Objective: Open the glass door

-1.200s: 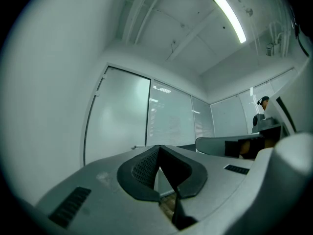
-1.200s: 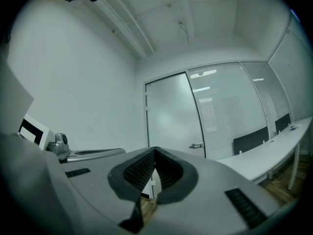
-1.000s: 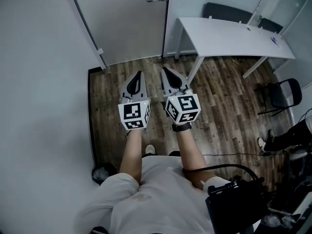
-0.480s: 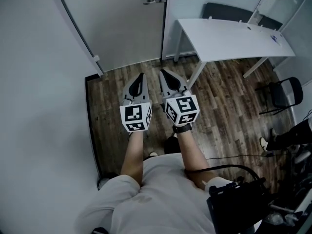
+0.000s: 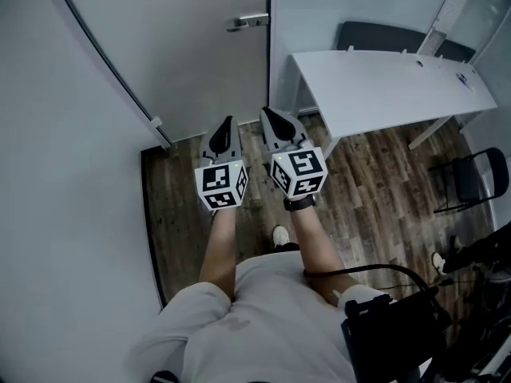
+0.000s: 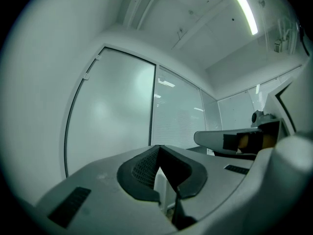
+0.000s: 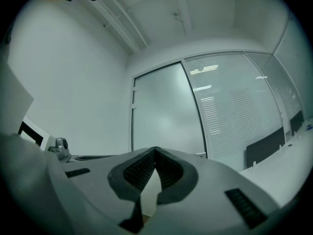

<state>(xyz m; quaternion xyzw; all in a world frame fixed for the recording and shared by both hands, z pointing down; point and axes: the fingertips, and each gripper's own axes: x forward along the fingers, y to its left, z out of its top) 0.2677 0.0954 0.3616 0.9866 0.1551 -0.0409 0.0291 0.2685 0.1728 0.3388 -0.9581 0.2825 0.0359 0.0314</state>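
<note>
The frosted glass door (image 5: 200, 46) stands closed ahead of me, its metal lever handle (image 5: 247, 21) at the right edge, high in the head view. My left gripper (image 5: 225, 124) and right gripper (image 5: 273, 116) are held side by side, pointing level at the door and short of it. Both are shut with nothing between the jaws. In the left gripper view the left gripper (image 6: 157, 150) faces the pale door pane (image 6: 112, 116). The right gripper (image 7: 155, 152) looks at the same door (image 7: 166, 111), beside a glass wall with blinds (image 7: 234, 106).
A white wall (image 5: 64, 174) runs close along my left. A white table (image 5: 383, 86) stands to the right of the door, a dark chair back (image 5: 383, 34) behind it and a black chair (image 5: 471, 178) at the far right. Black equipment (image 5: 399, 333) hangs at my right hip.
I have walked toward the door: it, its handle and the table have drawn closer in the head view. Both grippers stayed shut and side by side.
</note>
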